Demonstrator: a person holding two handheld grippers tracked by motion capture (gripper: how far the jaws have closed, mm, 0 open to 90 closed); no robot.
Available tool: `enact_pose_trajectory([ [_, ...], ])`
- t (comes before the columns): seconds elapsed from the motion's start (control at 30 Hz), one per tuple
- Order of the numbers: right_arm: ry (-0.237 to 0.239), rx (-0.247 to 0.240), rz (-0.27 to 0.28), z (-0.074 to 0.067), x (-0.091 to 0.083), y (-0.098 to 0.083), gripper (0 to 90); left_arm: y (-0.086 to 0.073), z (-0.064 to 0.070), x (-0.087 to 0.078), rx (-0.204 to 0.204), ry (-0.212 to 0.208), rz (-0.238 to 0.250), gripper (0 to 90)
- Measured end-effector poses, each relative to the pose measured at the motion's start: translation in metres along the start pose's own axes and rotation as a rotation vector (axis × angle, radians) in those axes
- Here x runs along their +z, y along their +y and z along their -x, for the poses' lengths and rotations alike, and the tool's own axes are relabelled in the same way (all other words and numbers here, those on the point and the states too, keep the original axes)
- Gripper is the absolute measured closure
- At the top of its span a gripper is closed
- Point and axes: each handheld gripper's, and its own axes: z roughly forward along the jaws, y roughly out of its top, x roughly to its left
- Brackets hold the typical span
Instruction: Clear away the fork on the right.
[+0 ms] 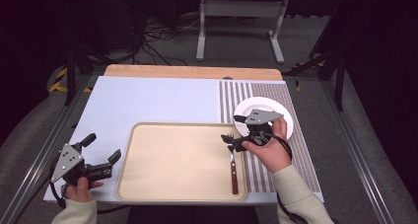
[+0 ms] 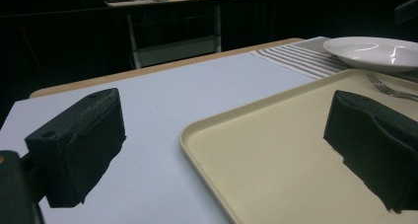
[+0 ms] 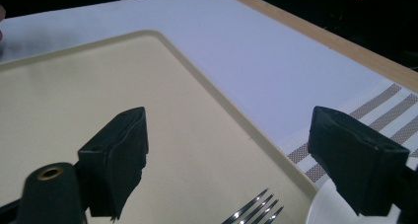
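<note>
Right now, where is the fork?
In the high view the fork lies on the beige tray, near its right edge, tines pointing toward the white plate, just below the open right hand-held gripper.

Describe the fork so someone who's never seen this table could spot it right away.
Find the big beige tray at the near middle of the table. Along its right edge, beside the striped placemat, lies the fork: silver tines pointing away towards the white plate, dark brown handle towards the person. It is the only cutlery on the tray.
</note>
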Motion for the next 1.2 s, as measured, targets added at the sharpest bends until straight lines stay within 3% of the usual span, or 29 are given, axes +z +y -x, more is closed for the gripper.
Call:
enact_pose_trajectory([
  [0.2,-0.046,0.005,0.085,0.001,-0.012,-0.011,14.7,0.0,0.0,0.0,-0.003,0.002,0.001,2.8],
  [0.37,-0.046,0.034,0.141,0.002,-0.019,-0.023,14.6,-0.001,-0.001,0.0,-0.003,0.005,0.001,2.8],
  [0.77,-0.052,0.07,0.195,0.004,-0.034,-0.052,14.6,-0.001,-0.001,0.0,-0.008,0.005,0.002,2.7],
  [1.2,-0.094,0.121,0.244,0.007,-0.05,-0.082,14.3,-0.002,-0.002,-0.001,-0.011,0.0,0.006,2.7],
])
